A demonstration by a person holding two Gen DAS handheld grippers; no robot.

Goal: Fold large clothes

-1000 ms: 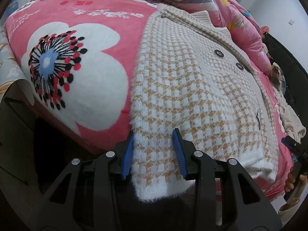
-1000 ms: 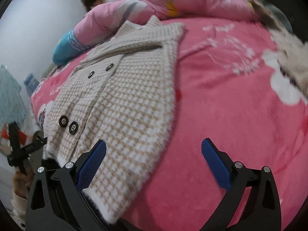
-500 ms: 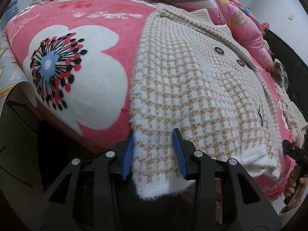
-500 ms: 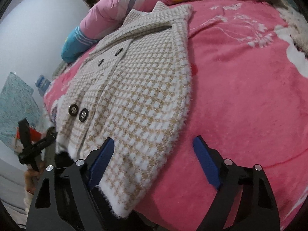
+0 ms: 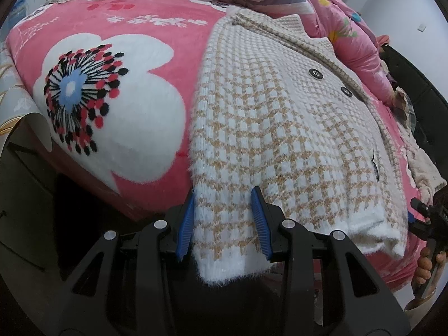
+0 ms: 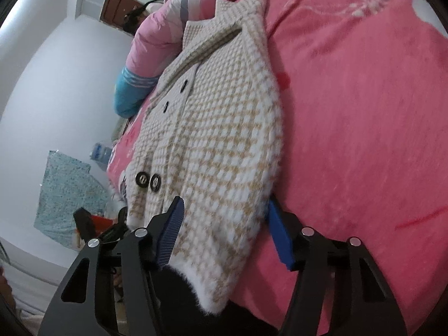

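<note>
A white and tan houndstooth cardigan (image 5: 280, 128) with dark buttons lies on a pink bed, its hem hanging over the near edge. My left gripper (image 5: 224, 224) has its blue pads on either side of the left hem corner, with a wide fold of knit between them. In the right wrist view the cardigan (image 6: 218, 128) reaches down to my right gripper (image 6: 224, 232), whose blue pads stand on either side of the right hem corner, still some way apart. The right gripper also shows at the far right of the left wrist view (image 5: 425, 218).
The bed carries a pink blanket (image 5: 112, 89) with a large white flower. A rolled pink quilt (image 5: 322, 8) lies along the head end behind the collar. A beige cloth (image 5: 422, 165) lies at the right. A pale wall (image 6: 56, 84) and a blue patterned cloth (image 6: 64, 190) stand beyond the bed.
My right gripper moved left onto the hem corner and its jaws narrowed around it. My left gripper stayed on its corner, with the view shifting slightly.
</note>
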